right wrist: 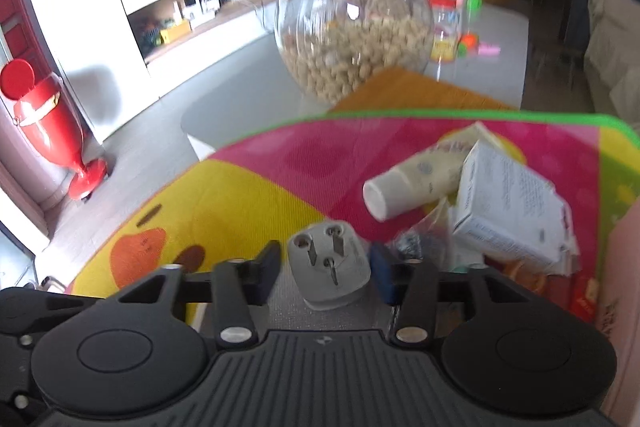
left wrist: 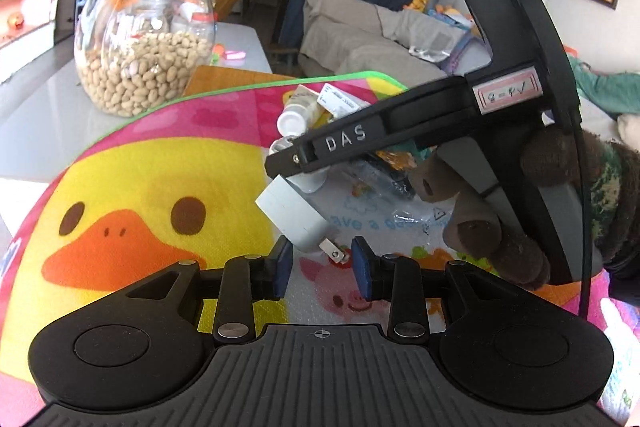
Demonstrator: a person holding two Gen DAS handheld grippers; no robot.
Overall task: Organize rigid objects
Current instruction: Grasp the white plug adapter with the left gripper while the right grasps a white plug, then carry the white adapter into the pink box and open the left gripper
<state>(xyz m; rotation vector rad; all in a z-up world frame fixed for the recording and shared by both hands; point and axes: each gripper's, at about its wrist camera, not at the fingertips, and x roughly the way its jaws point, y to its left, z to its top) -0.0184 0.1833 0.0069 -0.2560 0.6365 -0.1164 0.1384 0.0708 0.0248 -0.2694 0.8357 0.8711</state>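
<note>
A bright duck-print mat (right wrist: 248,187) covers the surface, with a glass jar of peanuts (left wrist: 144,43) behind it. My right gripper (right wrist: 324,271) has its jaws around a grey plug adapter (right wrist: 330,267), the right pad touching, the left just apart. My left gripper (left wrist: 320,267) has its jaws apart, a white charger (left wrist: 292,215) just ahead.

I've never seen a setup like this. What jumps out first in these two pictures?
Probably the bright cartoon duck mat that covers the table, yellow and pink under everything. Behind it stands a big glass jar half full of pale beans. Up close, a grey plug adapter with three metal prongs sits between the fingers of the right hand-held gripper, with a small white box and a tube lying to its right.
</note>
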